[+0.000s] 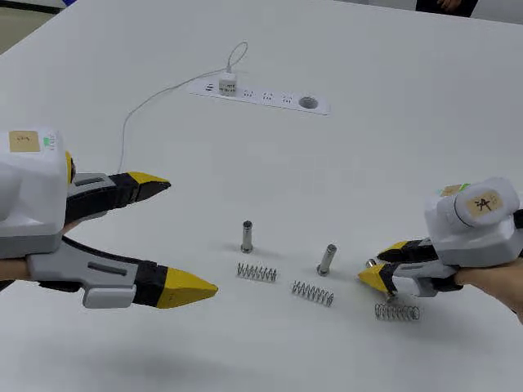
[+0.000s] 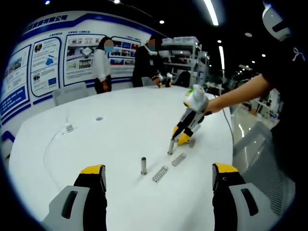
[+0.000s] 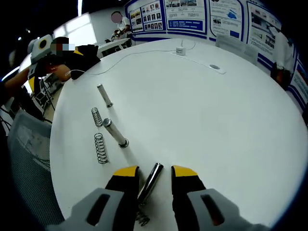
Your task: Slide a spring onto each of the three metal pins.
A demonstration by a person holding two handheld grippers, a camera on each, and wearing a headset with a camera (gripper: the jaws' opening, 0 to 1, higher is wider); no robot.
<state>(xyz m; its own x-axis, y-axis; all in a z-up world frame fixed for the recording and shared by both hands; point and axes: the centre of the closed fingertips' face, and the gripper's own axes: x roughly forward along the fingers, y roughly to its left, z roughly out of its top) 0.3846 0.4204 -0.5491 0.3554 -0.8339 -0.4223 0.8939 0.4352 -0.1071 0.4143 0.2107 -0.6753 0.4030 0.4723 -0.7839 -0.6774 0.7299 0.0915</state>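
Observation:
Two metal pins stand upright mid-table, one [image 1: 247, 236] on the left and one [image 1: 327, 259] to its right. A spring [image 1: 257, 272] and a second spring [image 1: 313, 293] lie in front of them. The third pin [image 3: 151, 178] stands between the fingers of my right gripper [image 3: 155, 174], which is open narrowly, with a gap showing beside the pin. A third spring [image 1: 397, 311] lies on the table just under that gripper [image 1: 382, 263]. My left gripper [image 1: 176, 237] hovers wide open and empty to the left of the pins.
A white power strip [image 1: 261, 95] with a plugged-in adapter and a thin cable [image 1: 135, 114] lies at the far side of the table. Two people [image 2: 102, 67] stand beyond the table's far edge.

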